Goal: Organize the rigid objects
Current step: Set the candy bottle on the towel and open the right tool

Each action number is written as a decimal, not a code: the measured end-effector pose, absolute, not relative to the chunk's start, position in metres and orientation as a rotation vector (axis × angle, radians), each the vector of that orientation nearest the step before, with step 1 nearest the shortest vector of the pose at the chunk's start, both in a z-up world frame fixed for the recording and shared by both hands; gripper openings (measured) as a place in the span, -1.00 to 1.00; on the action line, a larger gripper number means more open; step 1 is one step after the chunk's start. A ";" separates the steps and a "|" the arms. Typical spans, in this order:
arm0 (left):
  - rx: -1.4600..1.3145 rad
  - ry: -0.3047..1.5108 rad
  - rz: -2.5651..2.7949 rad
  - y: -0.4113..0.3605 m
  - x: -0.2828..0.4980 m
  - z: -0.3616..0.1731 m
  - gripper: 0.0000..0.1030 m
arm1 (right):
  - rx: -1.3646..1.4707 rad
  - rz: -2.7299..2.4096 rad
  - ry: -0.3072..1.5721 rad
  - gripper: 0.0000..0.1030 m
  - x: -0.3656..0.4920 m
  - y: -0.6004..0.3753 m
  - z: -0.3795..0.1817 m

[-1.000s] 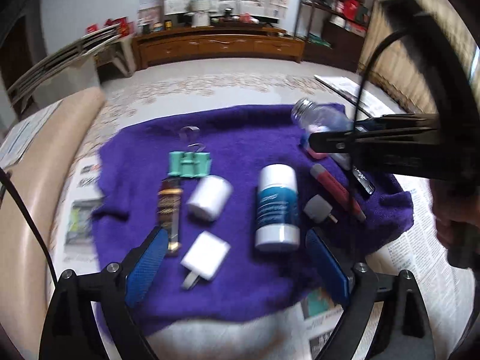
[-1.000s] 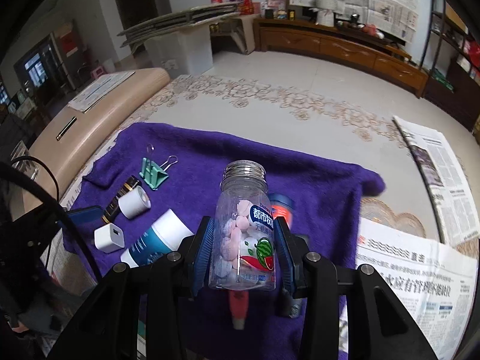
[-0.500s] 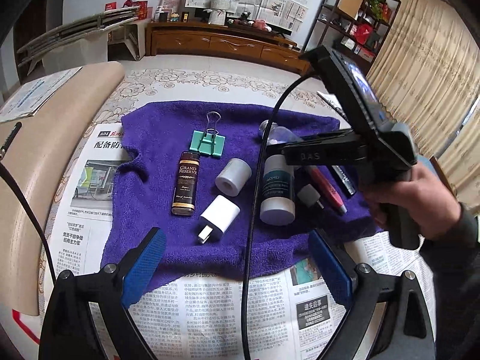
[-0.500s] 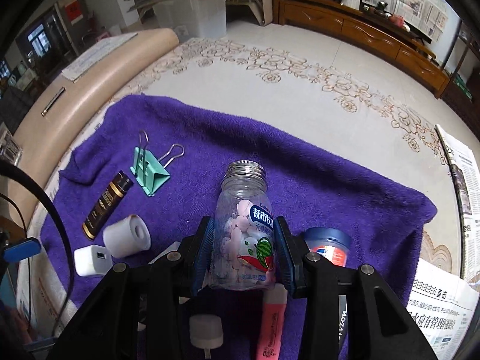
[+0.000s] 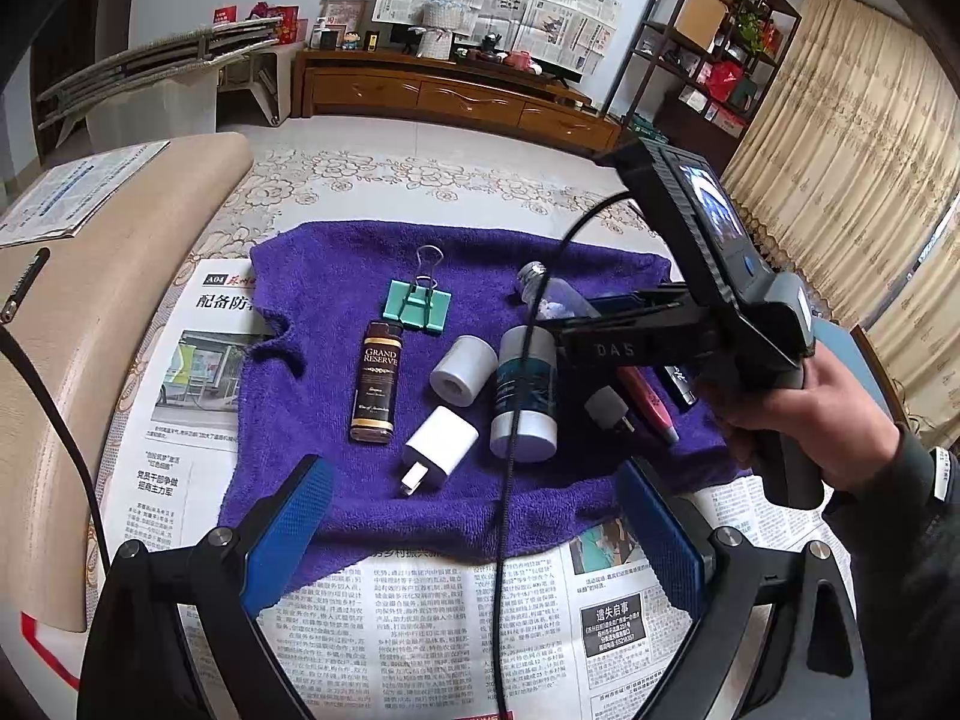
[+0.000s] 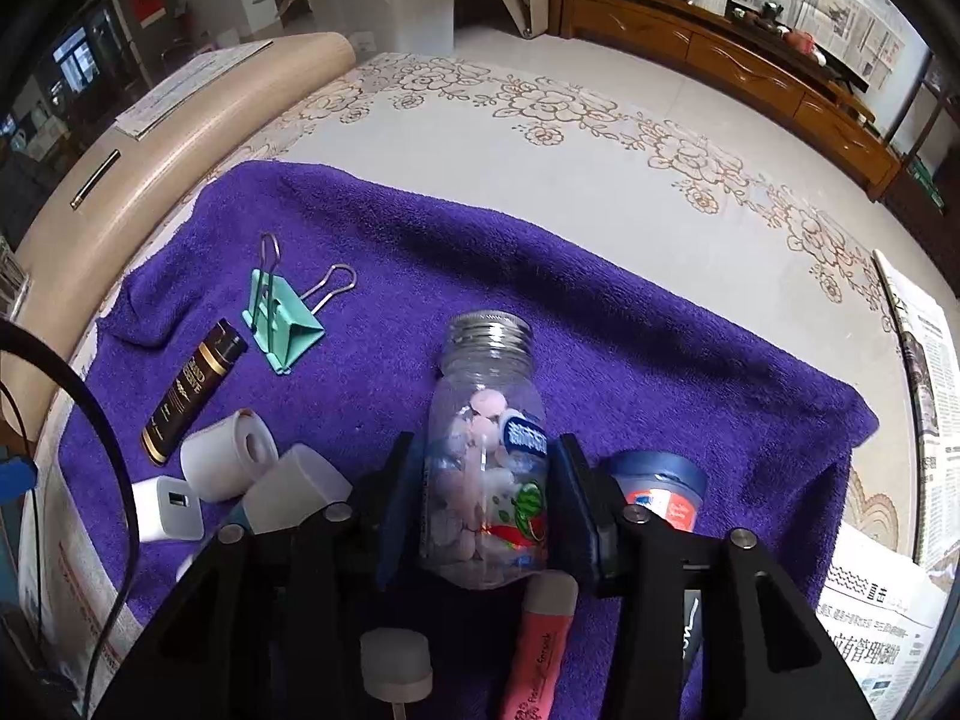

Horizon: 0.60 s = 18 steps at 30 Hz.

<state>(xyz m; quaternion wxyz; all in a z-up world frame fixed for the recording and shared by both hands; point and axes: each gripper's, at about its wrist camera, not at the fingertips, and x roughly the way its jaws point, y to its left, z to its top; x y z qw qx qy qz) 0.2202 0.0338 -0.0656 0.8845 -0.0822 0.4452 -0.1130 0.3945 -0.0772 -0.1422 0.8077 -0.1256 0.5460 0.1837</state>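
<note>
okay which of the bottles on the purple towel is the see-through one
The candy bottle with pink tablets, clamped in the right tongs. The brown Grand Reserve bottle and white teal-banded bottle are opaque.

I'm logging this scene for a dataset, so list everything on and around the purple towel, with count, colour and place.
towel: 1, purple, spread over the newspapers
newspapers: several sheets, under and around the towel
binder clip: 1, mint green, far side of the towel
brown bottle: 1, dark with gold print, lying near the clip
white roll: 1, beside the brown bottle
charger plug: 1, white, near edge
white bottle: 1, teal label, lying down
pink tube: 1, below the right gripper
blue-lidded jar: 1, right of the candy bottle
candy bottle: 1, clear, metal cap
left gripper: open, near edge
right gripper: clamped on the candy bottle
</note>
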 end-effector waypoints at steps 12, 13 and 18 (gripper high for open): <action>-0.166 0.900 -0.210 0.034 0.217 -0.055 0.87 | -0.229 0.386 1.117 1.00 0.364 -0.089 -0.110; -0.166 0.898 -0.208 0.034 0.216 -0.053 0.87 | -0.227 0.376 1.109 1.00 0.357 -0.091 -0.105; -0.157 0.890 -0.185 0.030 0.210 -0.044 0.90 | -0.189 0.331 1.079 1.00 0.326 -0.101 -0.084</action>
